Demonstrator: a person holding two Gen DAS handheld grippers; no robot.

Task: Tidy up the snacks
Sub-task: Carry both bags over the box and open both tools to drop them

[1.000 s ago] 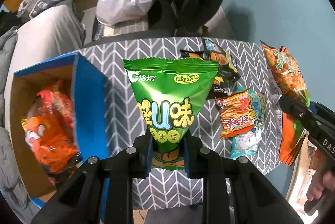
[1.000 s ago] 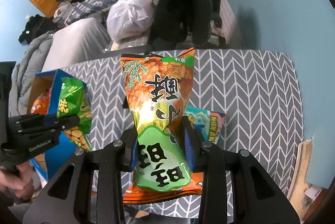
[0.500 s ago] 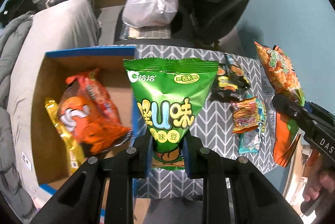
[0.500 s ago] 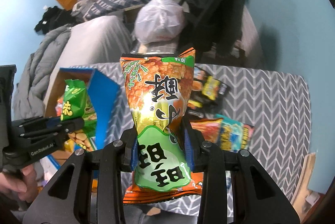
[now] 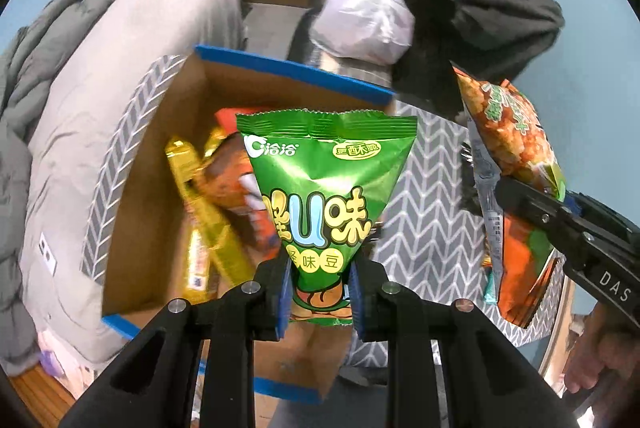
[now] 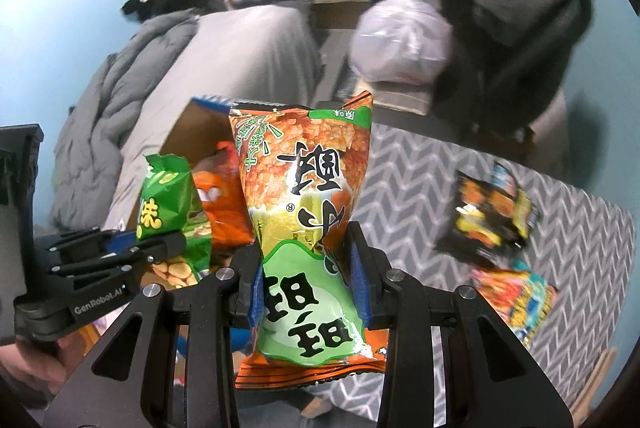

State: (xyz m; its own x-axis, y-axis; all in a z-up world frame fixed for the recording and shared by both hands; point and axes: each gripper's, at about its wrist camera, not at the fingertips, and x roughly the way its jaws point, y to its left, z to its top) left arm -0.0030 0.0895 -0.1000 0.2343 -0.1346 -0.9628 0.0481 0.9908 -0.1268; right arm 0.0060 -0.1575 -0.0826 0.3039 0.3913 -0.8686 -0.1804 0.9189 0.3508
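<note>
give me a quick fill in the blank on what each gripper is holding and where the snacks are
The left gripper is shut on a ____ snack bag.
The right gripper is shut on an orange and green rice cracker bag whose print reads ____ in its own camera.
The cardboard box has ____ tape along its rim.
The black snack packet lies on the ____-patterned tablecloth.

Missing words: green; upside down; blue; chevron
</note>
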